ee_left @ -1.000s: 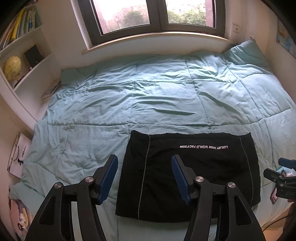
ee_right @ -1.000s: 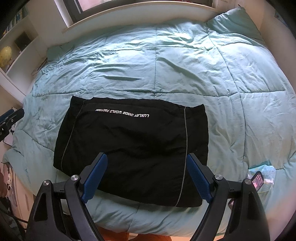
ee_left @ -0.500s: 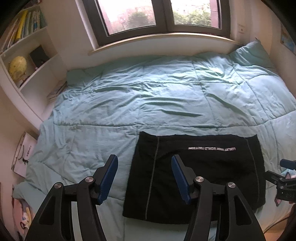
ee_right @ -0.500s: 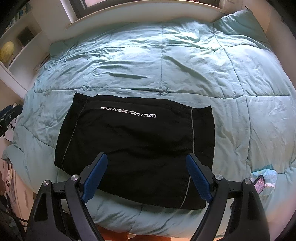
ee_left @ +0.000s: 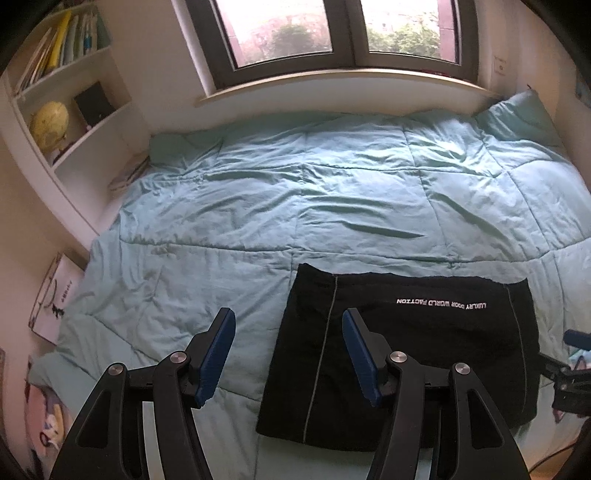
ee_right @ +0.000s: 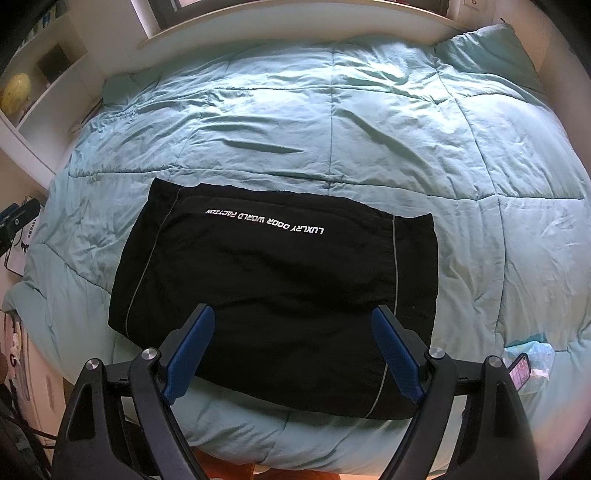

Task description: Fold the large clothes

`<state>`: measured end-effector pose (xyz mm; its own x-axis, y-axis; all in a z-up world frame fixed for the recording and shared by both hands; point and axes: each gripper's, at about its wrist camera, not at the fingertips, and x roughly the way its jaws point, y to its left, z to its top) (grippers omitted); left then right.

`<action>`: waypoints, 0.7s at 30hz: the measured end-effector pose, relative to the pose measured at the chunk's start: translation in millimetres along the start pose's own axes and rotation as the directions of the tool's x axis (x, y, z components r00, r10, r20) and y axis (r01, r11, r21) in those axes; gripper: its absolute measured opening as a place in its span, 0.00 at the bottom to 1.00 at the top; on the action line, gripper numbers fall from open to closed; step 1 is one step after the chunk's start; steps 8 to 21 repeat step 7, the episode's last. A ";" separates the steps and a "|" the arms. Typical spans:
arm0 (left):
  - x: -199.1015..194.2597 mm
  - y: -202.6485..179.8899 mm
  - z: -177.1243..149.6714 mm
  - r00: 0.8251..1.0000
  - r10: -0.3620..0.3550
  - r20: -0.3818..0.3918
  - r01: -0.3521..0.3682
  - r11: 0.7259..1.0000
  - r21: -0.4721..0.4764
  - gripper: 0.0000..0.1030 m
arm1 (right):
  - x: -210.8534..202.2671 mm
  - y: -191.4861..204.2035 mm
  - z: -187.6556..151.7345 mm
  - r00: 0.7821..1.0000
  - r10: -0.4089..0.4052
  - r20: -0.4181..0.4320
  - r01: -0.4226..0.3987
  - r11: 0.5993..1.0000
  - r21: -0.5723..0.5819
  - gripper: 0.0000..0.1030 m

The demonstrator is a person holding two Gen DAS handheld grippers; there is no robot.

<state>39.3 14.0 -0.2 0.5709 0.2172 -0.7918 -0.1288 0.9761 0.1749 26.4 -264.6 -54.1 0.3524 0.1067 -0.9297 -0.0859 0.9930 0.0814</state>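
Right wrist: garment (ee_right: 280, 280) lies folded.

Left wrist view: looked forward and down past its own fingers from the bed's (ee_left: 332, 206) near edge toward the window (ee_left: 340, 33) | Right wrist view: faced more steeply down, closer above the folded black garment (ee_right: 280, 288) | Shared: garment, teal quilt, shelf (ee_left: 70, 122) with globe.

Folded garment (ee_right: 280, 280) flat on quilt (ee_right: 369, 122), near edge, probably a phone (ee_right: 520, 369) right
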 end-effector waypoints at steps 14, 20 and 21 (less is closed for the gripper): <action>1.0 14.0 -0.2 0.999 -0.033 0.043 0.035 0.999 -0.031 0.60 | 2.8 2.8 0.1 1.000 -0.009 -0.004 0.009 1.000 0.004 0.86; 1.0 14.0 -0.2 0.999 -0.033 0.043 0.035 0.999 -0.031 0.60 | 2.8 2.8 0.1 1.000 -0.009 -0.004 0.009 1.000 0.004 0.86; 1.0 14.0 -0.2 0.999 -0.033 0.043 0.035 0.999 -0.031 0.60 | 2.8 2.8 0.1 1.000 -0.009 -0.004 0.009 1.000 0.004 0.86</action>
